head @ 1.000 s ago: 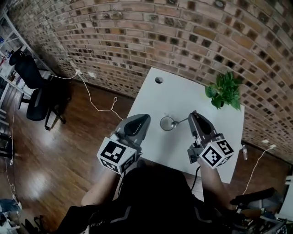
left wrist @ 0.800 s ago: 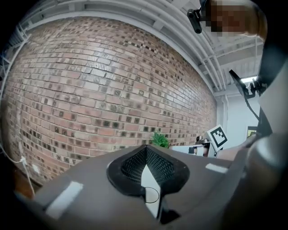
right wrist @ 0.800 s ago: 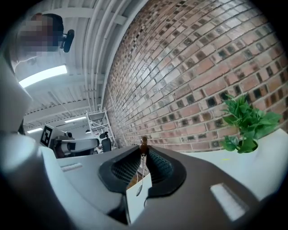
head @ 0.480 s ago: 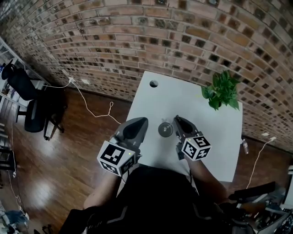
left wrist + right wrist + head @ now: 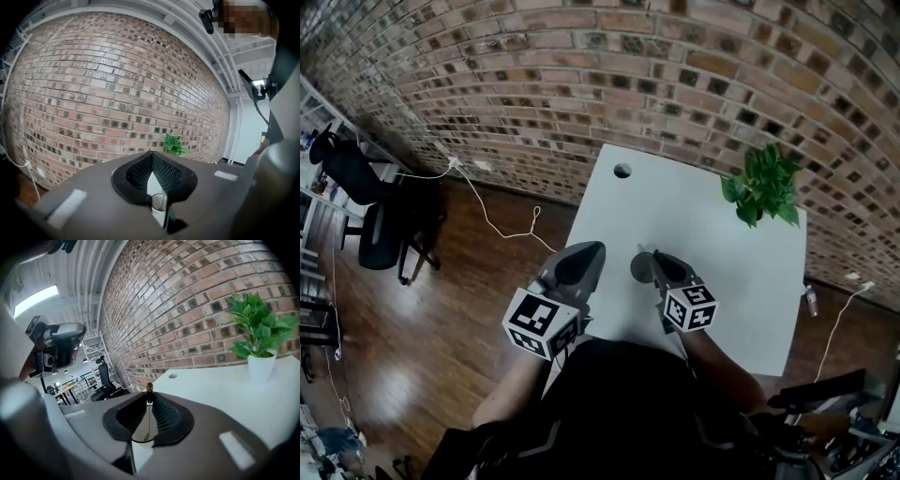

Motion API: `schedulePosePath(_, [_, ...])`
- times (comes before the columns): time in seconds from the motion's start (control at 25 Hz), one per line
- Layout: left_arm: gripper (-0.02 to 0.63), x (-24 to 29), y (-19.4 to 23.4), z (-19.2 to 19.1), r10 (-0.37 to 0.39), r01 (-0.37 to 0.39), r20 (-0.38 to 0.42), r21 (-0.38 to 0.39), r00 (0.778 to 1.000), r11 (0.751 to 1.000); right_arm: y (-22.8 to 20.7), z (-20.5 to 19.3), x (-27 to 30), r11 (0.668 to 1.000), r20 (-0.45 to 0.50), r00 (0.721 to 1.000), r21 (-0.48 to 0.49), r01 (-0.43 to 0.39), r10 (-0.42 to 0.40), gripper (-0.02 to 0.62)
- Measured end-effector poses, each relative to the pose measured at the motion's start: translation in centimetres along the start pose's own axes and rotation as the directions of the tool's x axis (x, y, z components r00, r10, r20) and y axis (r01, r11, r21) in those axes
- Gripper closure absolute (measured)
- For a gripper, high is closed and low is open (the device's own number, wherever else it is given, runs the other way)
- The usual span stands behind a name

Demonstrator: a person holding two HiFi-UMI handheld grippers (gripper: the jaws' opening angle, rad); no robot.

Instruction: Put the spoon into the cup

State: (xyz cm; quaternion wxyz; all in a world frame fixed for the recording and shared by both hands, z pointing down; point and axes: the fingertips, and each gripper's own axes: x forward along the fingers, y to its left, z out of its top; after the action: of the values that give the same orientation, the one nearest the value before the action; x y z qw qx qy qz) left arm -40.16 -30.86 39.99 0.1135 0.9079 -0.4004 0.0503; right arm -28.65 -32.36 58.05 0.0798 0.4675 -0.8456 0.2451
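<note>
**Spotter:** Where's the spoon?

**Operator:** I've got the spoon [image 5: 149, 388] pinched at the very tips of my right gripper [image 5: 150, 395]. The jaws are narrow and closed on the top of its handle. The thin shaft hangs from there toward the rim of the cup [image 5: 641, 267]. In the head view the gripper body covers the spoon, so I can't tell whether its bowl is already past the rim.

**Spotter:** And the cup?

**Operator:** It's upright on the white table [image 5: 722, 272], near my edge, just beside the right gripper and partly under it. My left gripper [image 5: 151, 157] is off to the cup's left, apart from it. Its jaw tips are together with nothing between them. I only see the cup through the gap lower down.

**Spotter:** So which step is this?

**Operator:** I'd call it the insertion, with the spoon lined up over the mouth. Next I'd go straight down, keeping the shaft off the rim, until the bowl is well inside. Only then would I spread the jaws. The cup looks light, so a sideways nudge could tip it.

**Spotter:** Any labels?

**Operator:** I can't read any. The marker cube [image 5: 689, 307] carries black-and-white squares, not lettering. The potted plant [image 5: 761, 187] and the brick wall [image 5: 675, 75] show no writing either.
</note>
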Motion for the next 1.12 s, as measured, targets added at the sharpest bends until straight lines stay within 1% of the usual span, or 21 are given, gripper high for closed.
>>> schedulePosePath(0.24, [0.612, -0.3, -0.1, -0.2, 0.002, -0.002, -0.01, 0.003, 1.0, 1.0, -0.1, -1.4, 0.4, 1.0, -0.027, 1.0, -0.008, 0.006, -0.006, 0.551])
schedulePosePath(0.36, [0.612, -0.3, -0.4, -0.5, 0.004, -0.004, -0.014, 0.001, 1.0, 1.0, -0.7, -1.9, 0.5, 1.0, -0.049, 0.998, -0.009, 0.025, -0.026, 0.551])
schedulePosePath(0.6, [0.612, -0.1, -0.8, -0.5, 0.001, -0.001, -0.014, 0.002, 1.0, 1.0, -1.2, -2.0, 0.6, 0.999, -0.056, 0.998, -0.013, 0.037, -0.037, 0.551])
schedulePosePath(0.76, [0.612, -0.1, -1.2, -0.5, -0.002, 0.002, -0.014, -0.002, 1.0, 1.0, -1.7, -2.4, 0.4, 0.998, -0.085, 0.995, -0.028, 0.054, -0.056, 0.544])
schedulePosePath(0.84, [0.612, 0.0, -1.4, -0.7, -0.006, 0.006, -0.014, -0.002, 1.0, 1.0, -1.8, -2.7, 0.3, 0.998, -0.1, 0.993, -0.034, 0.055, -0.058, 0.486])
schedulePosePath(0.88, [0.612, 0.1, -1.6, -0.7, -0.009, 0.009, -0.013, -0.001, 1.0, 1.0, -1.9, -2.8, 0.2, 0.998, -0.105, 0.993, -0.035, 0.058, -0.062, 0.467])
schedulePosePath(1.12, [0.612, 0.1, -2.4, -0.6, -0.024, 0.024, -0.005, 0.001, 1.0, 1.0, -2.2, -2.7, -0.4, 0.996, -0.105, 0.991, -0.05, 0.079, -0.084, 0.413])
